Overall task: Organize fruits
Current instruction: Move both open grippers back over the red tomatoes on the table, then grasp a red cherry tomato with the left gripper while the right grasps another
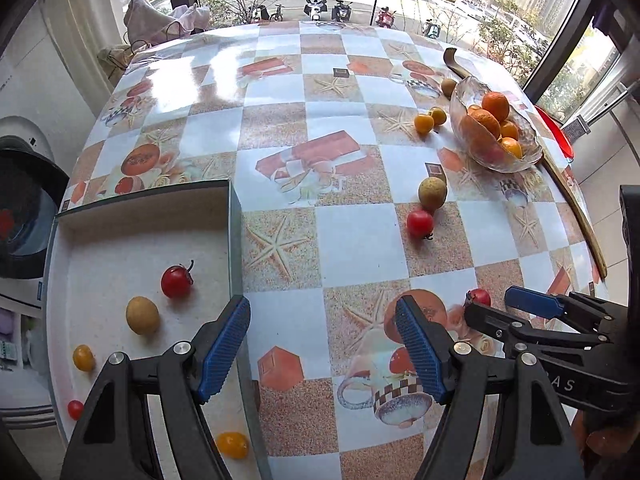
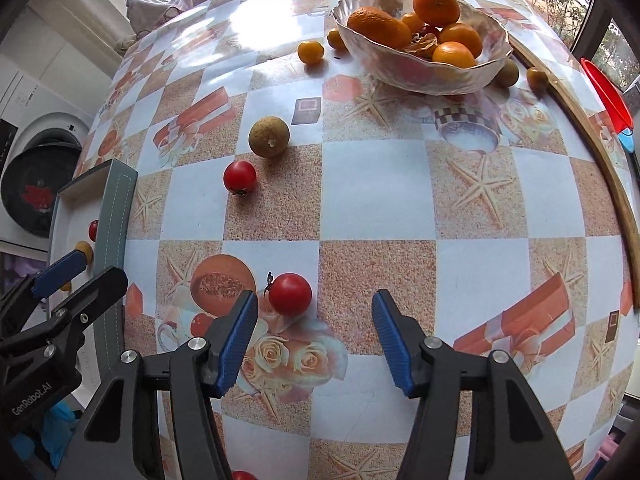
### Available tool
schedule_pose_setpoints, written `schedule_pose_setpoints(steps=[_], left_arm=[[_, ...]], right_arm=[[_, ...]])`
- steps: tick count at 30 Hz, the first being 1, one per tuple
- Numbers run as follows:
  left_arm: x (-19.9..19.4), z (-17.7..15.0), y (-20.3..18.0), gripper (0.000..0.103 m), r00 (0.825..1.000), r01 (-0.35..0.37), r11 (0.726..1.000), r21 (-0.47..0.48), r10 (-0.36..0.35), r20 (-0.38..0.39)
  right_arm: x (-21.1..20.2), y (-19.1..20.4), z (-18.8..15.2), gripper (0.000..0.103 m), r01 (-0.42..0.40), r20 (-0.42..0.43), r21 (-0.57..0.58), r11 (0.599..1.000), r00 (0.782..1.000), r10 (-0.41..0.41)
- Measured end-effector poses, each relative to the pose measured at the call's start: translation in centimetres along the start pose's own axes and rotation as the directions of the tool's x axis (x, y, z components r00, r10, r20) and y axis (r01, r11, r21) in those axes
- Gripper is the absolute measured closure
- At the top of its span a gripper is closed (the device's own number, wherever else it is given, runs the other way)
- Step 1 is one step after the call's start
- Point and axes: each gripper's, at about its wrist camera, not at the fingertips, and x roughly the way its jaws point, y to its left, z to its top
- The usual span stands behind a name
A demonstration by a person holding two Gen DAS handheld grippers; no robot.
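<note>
Left wrist view: tray [image 1: 144, 216] holds five fruits; left gripper [image 1: 324, 344] apart, empty; right gripper [image 2: 312, 340] apart.

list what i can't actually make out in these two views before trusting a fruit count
- Glass bowl contents: in both views the oranges on top cover the lower pieces, so no full count.
- Tray: in the right wrist view its wall and the left gripper hide most of the fruit inside.
- Red tomato in the left wrist view: the right gripper's finger covers most of it.
- Red fruit at the right wrist view's bottom edge: cut off.
</note>
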Motion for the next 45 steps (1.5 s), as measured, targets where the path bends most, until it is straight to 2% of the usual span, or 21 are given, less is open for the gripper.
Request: schedule_pose_setpoints(steps=[7, 17, 18, 19, 21, 24, 28, 30, 32, 36, 45], left_arm=[[3.1, 3.0, -2.3, 0.027, 0.998, 0.060, 0.997, 0.046, -0.060, -0.007], [5.7, 4.1, -4.9, 0.028, 0.997, 0.077, 0.991, 0.105, -0.075, -0.030], [5.8, 4.1, -5.0, 0.038, 0.997, 0.079, 0.991, 0.107, -0.076, -0.031], [5.9, 4.2, -5.1, 0.042, 0.997, 0.075, 0.991, 0.108, -0.072, -0.038], [6.0, 4.3, -5.3, 0.042, 0.997, 0.071, 0.991, 0.113, -0.068, -0.031], [6.0, 4.3, -5.5, 0.054, 0.998, 0.065, 0.990, 0.123, -0.062, -0.023], [5.8, 4.2, -5.9, 0.080, 0.993, 0.118, 0.984, 0.134, -0.115, -0.028], [5.6, 4.0, -6.2, 0.080, 0.994, 0.106, 0.984, 0.144, -0.104, -0.019], [5.4, 3.7, -6.0, 0.080, 0.991, 0.131, 0.984, 0.124, -0.128, -0.030], [4.4, 2.8, -5.4, 0.080, 0.991, 0.131, 0.984, 0.121, -0.129, -0.022], [1.1, 0.0, -2.3, 0.080, 0.994, 0.110, 0.992, 0.061, -0.110, -0.006]], right_arm=[[0.2, 0.9, -0.2, 0.042, 0.002, 0.042, -0.065, 0.998, 0.999, 0.000], [0.2, 1.1, -0.2, 0.063, 0.024, 0.080, -0.095, 0.995, 0.997, -0.016], [0.3, 1.2, -0.1, 0.067, 0.025, 0.080, -0.097, 0.995, 0.997, -0.017], [0.3, 1.2, -0.1, 0.069, 0.022, 0.080, -0.097, 0.995, 0.997, -0.014], [0.4, 1.2, 0.0, 0.076, 0.006, 0.075, -0.095, 0.996, 0.997, 0.002], [0.3, 1.3, -0.1, 0.079, -0.001, 0.069, -0.090, 0.996, 0.998, 0.007], [0.2, 0.6, -0.3, 0.079, -0.016, 0.058, -0.060, 0.998, 0.998, 0.019], [0.0, 0.2, -0.4, 0.079, -0.020, 0.052, -0.041, 0.999, 0.998, 0.022], [-0.2, -0.3, -0.6, 0.079, -0.025, 0.047, -0.023, 0.999, 0.999, 0.026], [-0.7, -1.0, -0.9, 0.079, -0.034, 0.040, 0.005, 0.999, 0.999, 0.034], [-1.7, -1.0, -1.6, 0.079, -0.047, 0.015, 0.032, 0.998, 0.999, 0.047]])
